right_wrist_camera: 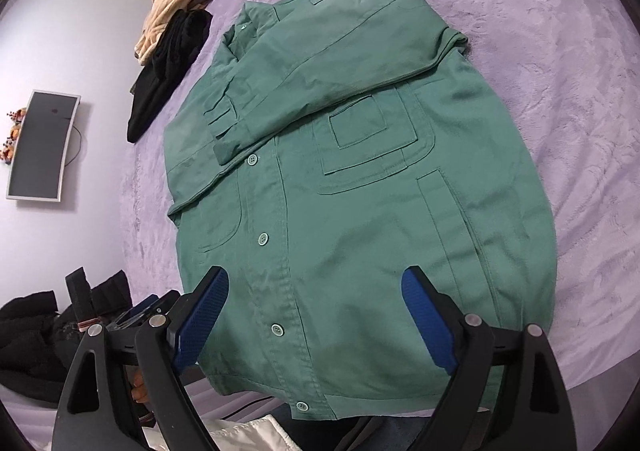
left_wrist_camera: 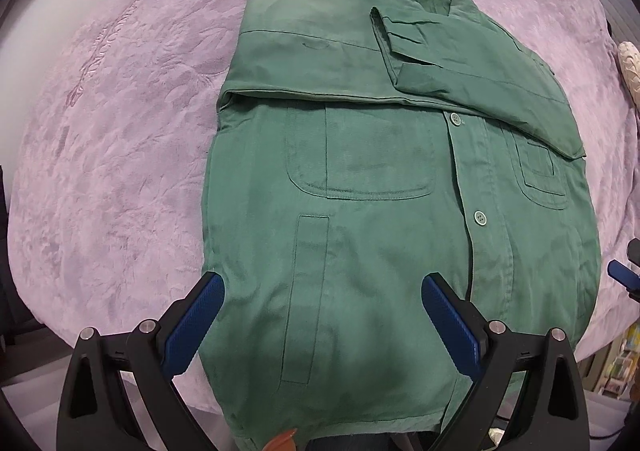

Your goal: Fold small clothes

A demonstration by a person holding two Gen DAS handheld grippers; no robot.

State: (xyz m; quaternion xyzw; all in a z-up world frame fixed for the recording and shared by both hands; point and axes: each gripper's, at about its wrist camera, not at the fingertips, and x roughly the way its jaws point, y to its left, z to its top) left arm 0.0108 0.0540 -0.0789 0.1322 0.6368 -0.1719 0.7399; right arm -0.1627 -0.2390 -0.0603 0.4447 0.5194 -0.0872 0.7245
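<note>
Hovering over the green shirt [left_wrist_camera: 360, 231], both claws gape empty; better pinch the hem corners evenly, fold up.

Soft, even indoor light, fairly bright, with no glare. Faint shadows lie under the folds of the green shirt [left_wrist_camera: 360, 211]. Both fisheye views bend strongly toward the edges, with black corners. Focus is sharp, without motion blur.

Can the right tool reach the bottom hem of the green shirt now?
Probably yes: the right tool is open just above the green shirt, near its bottom hem, with nothing lying between.
</note>
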